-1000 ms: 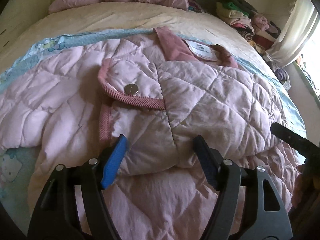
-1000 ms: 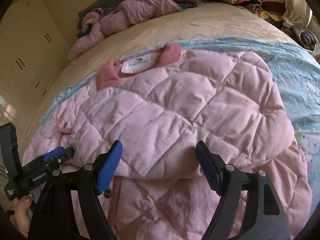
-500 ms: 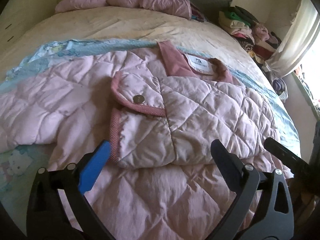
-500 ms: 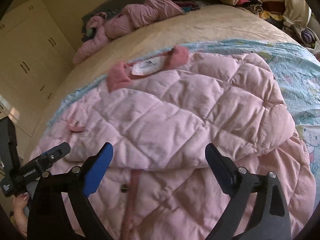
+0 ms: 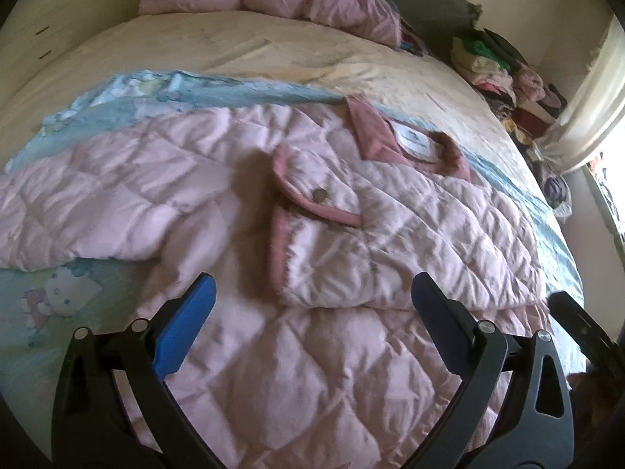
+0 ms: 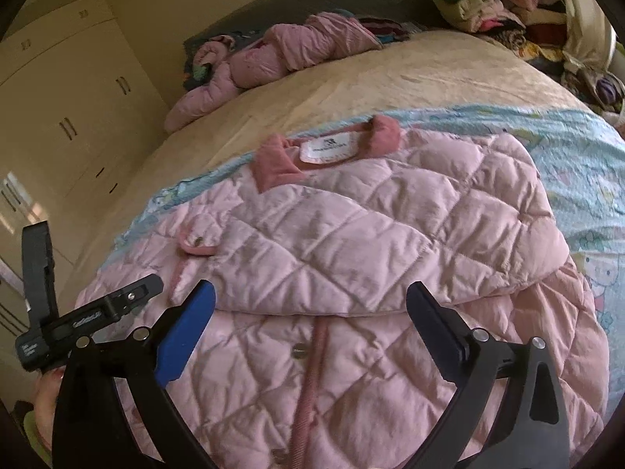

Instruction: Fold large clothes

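Left wrist view: left gripper (image 5: 312, 301) at the near edge, jaws spread wide, holding nothing; both fingers hang over the jacket's lower half, and whether they touch the fabric cannot be told.
Right wrist view: right gripper (image 6: 310, 305) also spread wide and empty, over the jacket's front placket; the left gripper's body shows at its near left.
Jacket (image 5: 297, 371): pale pink, quilted in diamonds, lying front up on the bed, hem near, collar far.
Right sleeve (image 5: 410, 242): folded across the chest, its edge lying just beyond the fingertips of both grippers.
Cuff (image 5: 312, 203): darker pink trim with a metal snap, ending the folded sleeve near the jacket's middle.
Left sleeve (image 5: 97, 203): spread out flat to the left, unfolded.
Placket (image 6: 312, 367): darker pink strip with a snap beside it, running down the near front.
Collar (image 6: 328, 152): darker pink, open, with a white label inside.
Sheet (image 5: 129, 93): light blue with cartoon print, under the jacket.
Bed (image 5: 254, 51): cream cover beyond the sheet.
Second jacket (image 5: 281, 0): pink, bunched at the far end of the bed.
Clothes pile (image 5: 504, 70): mixed colours, far right beside the bed.
Wardrobe (image 6: 70, 109): cream doors, far left.
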The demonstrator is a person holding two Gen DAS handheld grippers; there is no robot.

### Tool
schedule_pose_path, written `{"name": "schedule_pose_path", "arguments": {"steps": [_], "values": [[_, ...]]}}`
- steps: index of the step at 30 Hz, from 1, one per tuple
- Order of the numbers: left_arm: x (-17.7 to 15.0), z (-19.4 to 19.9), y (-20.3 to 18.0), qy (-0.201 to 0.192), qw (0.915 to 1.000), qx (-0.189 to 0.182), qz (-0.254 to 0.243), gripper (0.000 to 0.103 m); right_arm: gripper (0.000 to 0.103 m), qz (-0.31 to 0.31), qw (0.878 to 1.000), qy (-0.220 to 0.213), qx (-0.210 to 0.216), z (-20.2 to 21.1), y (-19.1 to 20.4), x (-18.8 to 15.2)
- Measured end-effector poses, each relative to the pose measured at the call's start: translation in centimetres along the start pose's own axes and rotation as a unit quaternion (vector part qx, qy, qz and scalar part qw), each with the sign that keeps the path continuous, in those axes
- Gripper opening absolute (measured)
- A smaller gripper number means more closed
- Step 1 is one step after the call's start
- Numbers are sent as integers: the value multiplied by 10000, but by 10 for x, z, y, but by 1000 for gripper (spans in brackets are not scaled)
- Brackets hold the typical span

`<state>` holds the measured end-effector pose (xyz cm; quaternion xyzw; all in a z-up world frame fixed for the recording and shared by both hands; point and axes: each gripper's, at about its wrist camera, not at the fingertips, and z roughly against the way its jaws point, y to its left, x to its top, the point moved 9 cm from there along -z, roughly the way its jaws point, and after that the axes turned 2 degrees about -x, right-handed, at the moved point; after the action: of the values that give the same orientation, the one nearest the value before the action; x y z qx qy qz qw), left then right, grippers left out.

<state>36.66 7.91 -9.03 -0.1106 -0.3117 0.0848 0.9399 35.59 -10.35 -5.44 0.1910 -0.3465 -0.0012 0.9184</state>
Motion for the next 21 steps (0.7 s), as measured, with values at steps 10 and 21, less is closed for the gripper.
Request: {"name": "schedule_pose_path", "arguments": {"steps": [10,21], "values": [[15,22,42,-247,9986,264,392,94,98,367,9990,-123,218,9,56,11],[28,41,96,-488,9941,594,769,94,98,547,9962,-164,655,1,116,19]]}}
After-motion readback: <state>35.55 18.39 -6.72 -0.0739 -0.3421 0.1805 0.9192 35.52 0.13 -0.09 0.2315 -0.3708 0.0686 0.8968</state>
